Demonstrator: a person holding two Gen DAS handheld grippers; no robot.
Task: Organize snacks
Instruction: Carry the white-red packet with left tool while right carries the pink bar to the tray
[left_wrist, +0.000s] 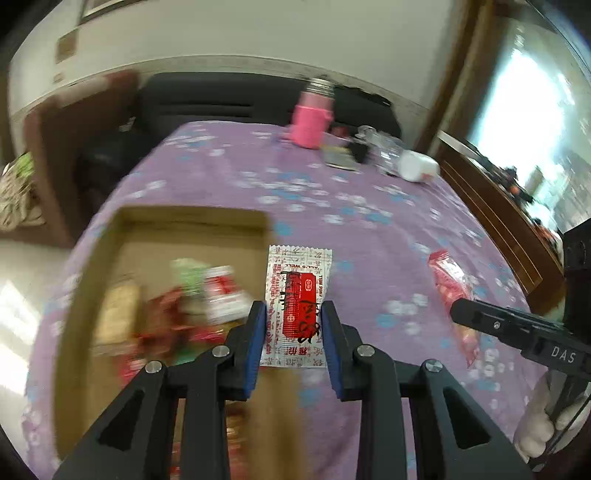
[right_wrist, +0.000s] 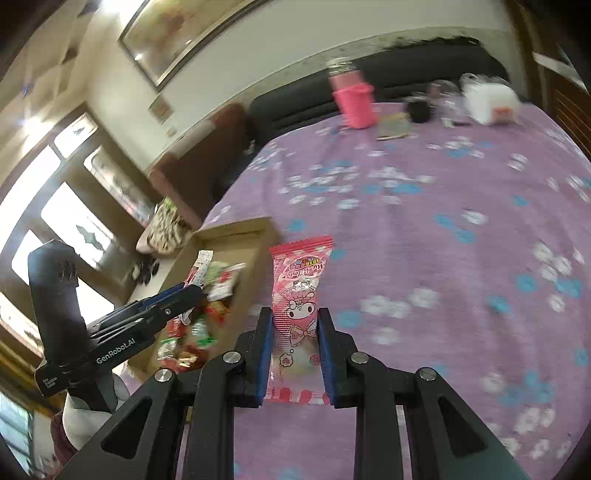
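Left gripper (left_wrist: 293, 334) jaws clamp a red-and-white packet (left_wrist: 297, 306), long axis pointing forward. The box (left_wrist: 192, 218) of snacks sits just to its left on the desk (left_wrist: 369, 206). Right gripper (right_wrist: 295, 350) jaws clamp a pink packet (right_wrist: 299, 317), farther from the box.

The red-and-white sachet (left_wrist: 298, 306) looked like glossy crinkled foil, the pink snack pack (right_wrist: 298, 317) like shiny plastic film. The box (left_wrist: 88, 295) was matt brown cardboard. A soft, matt purple cloth (left_wrist: 369, 229) with printed flowers covered the surface. The far pink flask (left_wrist: 312, 122) was smooth plastic with a metal top
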